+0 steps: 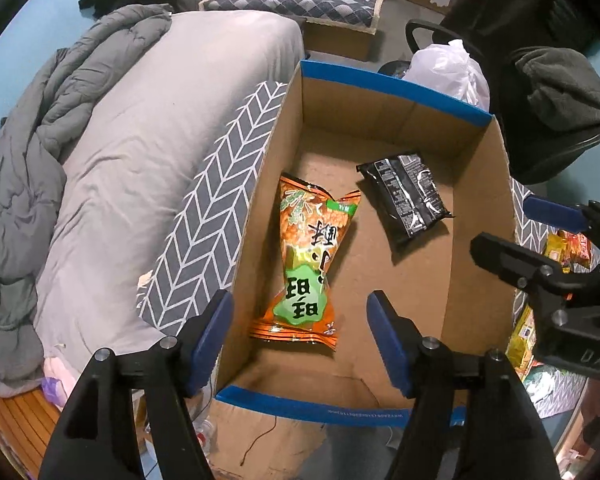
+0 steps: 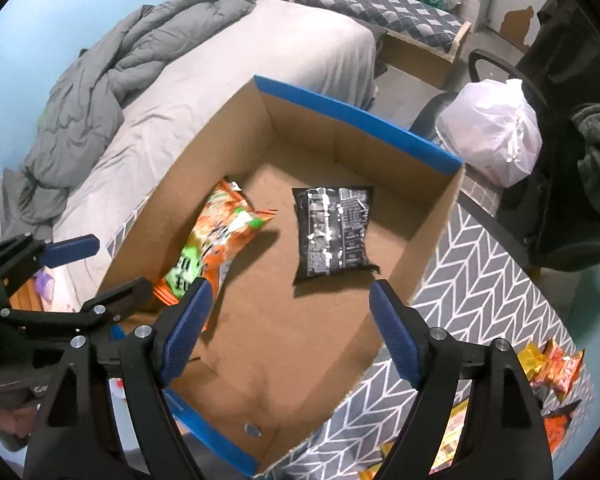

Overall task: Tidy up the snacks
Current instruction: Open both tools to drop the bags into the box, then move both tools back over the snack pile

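Inside the brown corrugated cardboard box (image 1: 476,216) with blue-taped rims, a crinkly orange-and-green foil snack bag (image 1: 308,264) and a glossy black packet (image 1: 406,196) lie flat. Above them, left tongs (image 1: 300,344) and right tongs (image 2: 290,332) gape apart, gripping nothing.

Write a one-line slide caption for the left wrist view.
Open left gripper above cardboard box holding an orange snack bag and black packet.

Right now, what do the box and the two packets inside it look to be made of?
Box: brown corrugated cardboard, matte, blue-taped rims.
Orange packet: glossy printed plastic film, crimped ends.
Black packet: shiny, crinkled film, white glare spots; possibly foil-lined.
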### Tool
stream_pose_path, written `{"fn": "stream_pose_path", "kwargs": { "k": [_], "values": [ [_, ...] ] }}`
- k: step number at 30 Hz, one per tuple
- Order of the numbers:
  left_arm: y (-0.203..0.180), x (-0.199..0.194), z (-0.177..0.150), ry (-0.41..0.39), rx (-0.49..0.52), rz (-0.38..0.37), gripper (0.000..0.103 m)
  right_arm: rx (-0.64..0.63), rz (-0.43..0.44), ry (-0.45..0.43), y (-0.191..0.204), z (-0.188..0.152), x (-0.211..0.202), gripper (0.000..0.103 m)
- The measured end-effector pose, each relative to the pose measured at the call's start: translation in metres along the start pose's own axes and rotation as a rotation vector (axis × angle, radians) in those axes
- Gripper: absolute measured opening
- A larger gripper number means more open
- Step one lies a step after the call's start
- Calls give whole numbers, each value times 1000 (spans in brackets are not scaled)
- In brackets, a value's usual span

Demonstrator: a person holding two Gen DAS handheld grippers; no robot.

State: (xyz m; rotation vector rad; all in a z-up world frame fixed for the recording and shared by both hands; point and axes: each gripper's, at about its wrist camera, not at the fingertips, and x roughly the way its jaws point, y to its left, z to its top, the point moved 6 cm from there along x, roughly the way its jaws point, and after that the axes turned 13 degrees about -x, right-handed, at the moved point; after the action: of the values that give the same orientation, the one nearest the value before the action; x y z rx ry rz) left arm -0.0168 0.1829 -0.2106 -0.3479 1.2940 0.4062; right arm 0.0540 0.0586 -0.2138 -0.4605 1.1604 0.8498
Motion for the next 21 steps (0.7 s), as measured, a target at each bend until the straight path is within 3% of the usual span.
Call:
{"fn": "stream_pose_path", "kwargs": {
  "k": [8,21],
  "values": [
    [-8,-16,-2,-10,6,-22,71,39,-25,-18,-15,-12,-20,82],
    [-53,-39,-8,-44,142,-36,71,68,-107,-11,-46,-46,-57,82]
  ]
}}
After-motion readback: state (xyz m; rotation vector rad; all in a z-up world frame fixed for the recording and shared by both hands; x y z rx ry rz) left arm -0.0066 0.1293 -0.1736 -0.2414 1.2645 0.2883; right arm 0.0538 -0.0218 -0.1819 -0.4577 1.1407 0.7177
